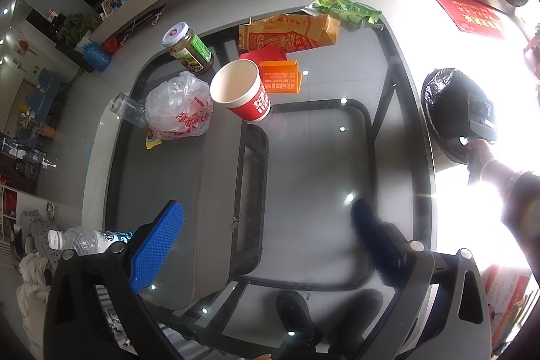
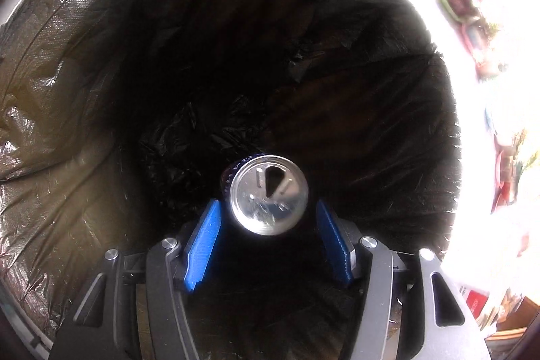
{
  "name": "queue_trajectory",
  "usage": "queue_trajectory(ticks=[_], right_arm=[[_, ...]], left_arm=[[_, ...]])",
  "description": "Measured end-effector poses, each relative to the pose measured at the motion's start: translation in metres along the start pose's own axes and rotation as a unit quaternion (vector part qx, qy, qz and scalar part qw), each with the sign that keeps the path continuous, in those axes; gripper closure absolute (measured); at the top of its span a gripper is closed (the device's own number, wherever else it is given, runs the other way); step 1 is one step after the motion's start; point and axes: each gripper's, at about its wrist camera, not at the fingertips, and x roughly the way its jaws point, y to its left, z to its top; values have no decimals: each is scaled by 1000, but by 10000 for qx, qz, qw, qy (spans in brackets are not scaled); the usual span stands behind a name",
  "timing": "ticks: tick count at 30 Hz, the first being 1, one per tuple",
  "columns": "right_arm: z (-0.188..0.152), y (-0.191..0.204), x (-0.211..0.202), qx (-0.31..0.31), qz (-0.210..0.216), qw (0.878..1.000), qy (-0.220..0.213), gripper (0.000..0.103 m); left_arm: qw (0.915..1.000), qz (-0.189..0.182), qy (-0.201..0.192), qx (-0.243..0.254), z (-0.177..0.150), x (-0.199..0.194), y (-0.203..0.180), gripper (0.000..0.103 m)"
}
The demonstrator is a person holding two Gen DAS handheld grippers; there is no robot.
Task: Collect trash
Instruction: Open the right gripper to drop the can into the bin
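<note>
1. The right tongs (image 2: 268, 218) are pointing down into the black-lined trash bin (image 2: 84, 63), jaws parted, pads clear of the aluminium can (image 2: 269, 194) between them.
2. The left tongs (image 1: 266, 218) are hanging wide and empty over the glass surface (image 1: 320, 157), near the red paper cup (image 1: 241, 93).

Shiny metal can (image 2: 269, 194), crinkled glossy black plastic liner (image 2: 84, 63), smooth glass table (image 1: 320, 157).

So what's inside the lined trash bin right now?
An opened drink can, top up, between the right gripper pads without touching them. Beneath it only dark black liner; the bottom cannot be seen.
</note>
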Motion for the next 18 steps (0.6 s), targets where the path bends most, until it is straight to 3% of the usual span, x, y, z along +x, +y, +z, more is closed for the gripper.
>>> queue_trajectory(ticks=[18], right_arm=[[13,-15,-11,-84,63,9999,-55,46]], left_arm=[[10000,-39,-87,-23,4,-6,3,6]])
